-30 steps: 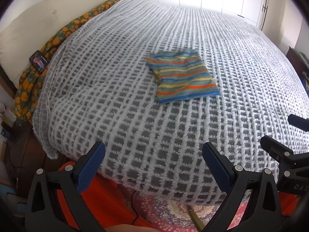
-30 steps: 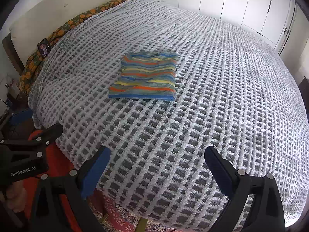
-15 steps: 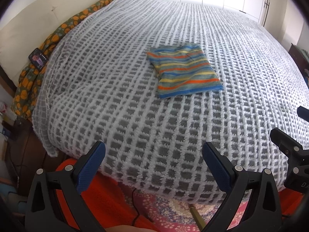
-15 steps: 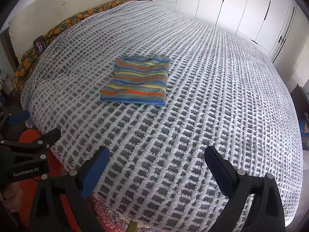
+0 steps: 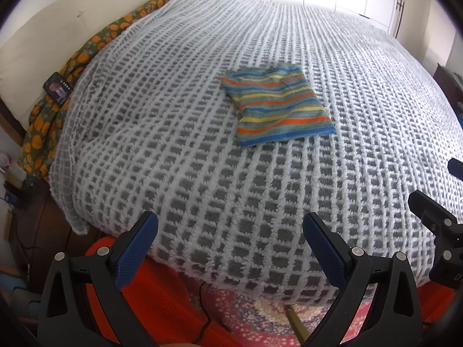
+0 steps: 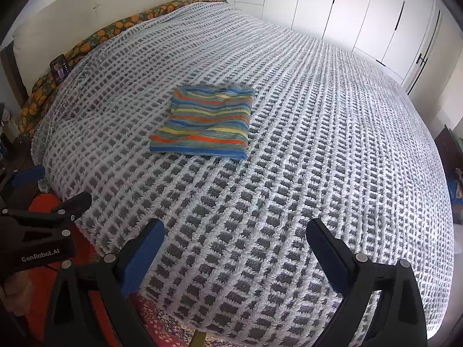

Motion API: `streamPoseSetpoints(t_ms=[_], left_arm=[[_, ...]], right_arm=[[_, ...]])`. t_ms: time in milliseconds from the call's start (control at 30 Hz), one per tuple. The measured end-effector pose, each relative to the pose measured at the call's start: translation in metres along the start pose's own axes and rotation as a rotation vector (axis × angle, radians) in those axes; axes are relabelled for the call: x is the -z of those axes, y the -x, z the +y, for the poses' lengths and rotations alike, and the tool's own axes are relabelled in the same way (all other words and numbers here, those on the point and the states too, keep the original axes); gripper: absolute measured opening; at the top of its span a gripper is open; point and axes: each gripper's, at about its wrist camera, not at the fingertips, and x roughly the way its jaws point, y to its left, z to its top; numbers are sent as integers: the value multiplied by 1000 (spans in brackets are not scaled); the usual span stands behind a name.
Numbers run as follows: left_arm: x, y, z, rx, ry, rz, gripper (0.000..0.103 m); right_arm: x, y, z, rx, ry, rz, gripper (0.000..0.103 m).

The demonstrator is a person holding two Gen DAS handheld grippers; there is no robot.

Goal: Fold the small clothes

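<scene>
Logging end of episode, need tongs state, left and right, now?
Left tongs: open, holding nothing.
Right tongs: open, holding nothing; the folded striped shirt lies untouched on the bed.

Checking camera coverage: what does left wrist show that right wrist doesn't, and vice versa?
Left wrist only: the right gripper at its right edge, and the left gripper's own jaws, spread wide.

Right wrist only: the long row of white wardrobe doors, the "GenRobot.AI" label on the left gripper's body, and the right gripper's own open jaws.

Both: the folded striped garment lying flat on the grey-white blanket, the phone beside the orange-patterned sheet, and the headboard.
</scene>
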Motion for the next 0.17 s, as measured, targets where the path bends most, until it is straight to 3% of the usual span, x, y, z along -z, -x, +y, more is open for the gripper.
streamPoseSetpoints(t_ms=[167], left_arm=[[0, 2, -3, 3, -10, -13, 101]], right_arm=[[-1, 1, 0, -9, -3, -3, 98]])
